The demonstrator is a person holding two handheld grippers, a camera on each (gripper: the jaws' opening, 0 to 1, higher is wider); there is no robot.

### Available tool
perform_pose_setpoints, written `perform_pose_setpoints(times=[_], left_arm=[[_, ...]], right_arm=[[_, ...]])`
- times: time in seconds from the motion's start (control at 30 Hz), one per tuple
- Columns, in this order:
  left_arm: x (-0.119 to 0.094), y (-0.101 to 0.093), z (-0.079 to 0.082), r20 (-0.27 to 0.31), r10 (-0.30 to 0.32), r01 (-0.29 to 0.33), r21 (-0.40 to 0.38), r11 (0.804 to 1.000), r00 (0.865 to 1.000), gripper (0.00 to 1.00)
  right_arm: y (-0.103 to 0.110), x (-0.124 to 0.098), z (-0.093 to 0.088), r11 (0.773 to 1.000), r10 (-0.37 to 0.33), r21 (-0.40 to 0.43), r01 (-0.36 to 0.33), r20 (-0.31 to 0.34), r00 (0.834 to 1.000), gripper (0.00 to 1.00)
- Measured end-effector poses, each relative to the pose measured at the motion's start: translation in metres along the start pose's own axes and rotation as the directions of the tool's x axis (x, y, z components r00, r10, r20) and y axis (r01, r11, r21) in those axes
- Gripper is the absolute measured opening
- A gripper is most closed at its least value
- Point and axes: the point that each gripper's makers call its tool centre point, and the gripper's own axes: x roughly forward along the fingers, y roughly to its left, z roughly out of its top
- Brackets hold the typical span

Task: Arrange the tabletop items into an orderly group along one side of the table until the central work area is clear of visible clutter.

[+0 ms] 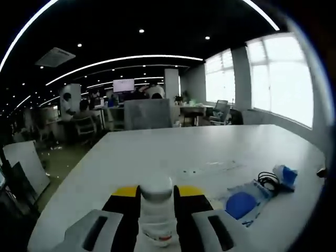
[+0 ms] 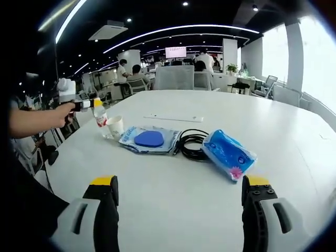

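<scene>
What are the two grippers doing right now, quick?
Left gripper: closed on a small bottle.
Right gripper: open, holding nothing, above the white table.

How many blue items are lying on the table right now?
2. A clear pouch with a blue disc lies left of the black cable; a blue packet lies right of it. Others may be hidden.

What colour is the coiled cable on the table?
Black. The coiled cable shows best in the right gripper view, between two blue packets.
</scene>
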Motion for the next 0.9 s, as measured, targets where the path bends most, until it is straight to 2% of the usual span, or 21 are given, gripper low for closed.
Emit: perform_pose_setpoints(times=[0.2,0.33,0.6,0.77,0.8,0.83,0.9], left_arm=[[0.0048,-0.0047,-0.0021,0.014,0.022,-0.022,-0.028,0.999,1.000,0.22],[0.0022,-0.0009,-0.0017,0.028,0.031,-0.030,-0.028,0.999,0.999,0.21],[0.0071,-0.0016,-0.0035,0.011,-0.030,0.031,-0.023,0.999,0.999,0.19],[0.0088,-0.0029,-0.0026,-0.006,-0.113,0.113,-0.014,0.993,0.994,0.19],[0.0097,-0.0064,-0.0024,-0.004,-0.161,0.161,-0.007,0.987,0.987,0.19],[0.0102,-0.0040,-0.0032,-0.017,-0.170,0.171,0.027,0.985,0.985,0.19],[0.0099,-0.0059,-0.0029,-0.024,-0.240,0.241,0.035,0.970,0.970,0.19]], right_arm=[[0.0003,0.0010,-0.0058,1.000,0.006,-0.001,-0.006,-0.018,1.000,0.94],[-0.0003,0.0017,-0.0056,1.000,0.007,0.001,-0.007,-0.019,1.000,0.94],[0.0012,0.0057,-0.0069,1.000,0.015,-0.002,-0.015,-0.029,0.999,0.93],[0.0030,0.0081,-0.0049,1.000,0.019,-0.003,-0.019,-0.026,0.999,0.93],[0.0027,0.0083,-0.0045,1.000,0.019,-0.004,-0.019,-0.024,1.000,0.93],[0.0025,0.0085,-0.0039,1.000,0.019,-0.003,-0.019,-0.022,1.000,0.93],[0.0018,0.0084,-0.0035,1.000,0.017,-0.001,-0.017,-0.020,1.000,0.93]])
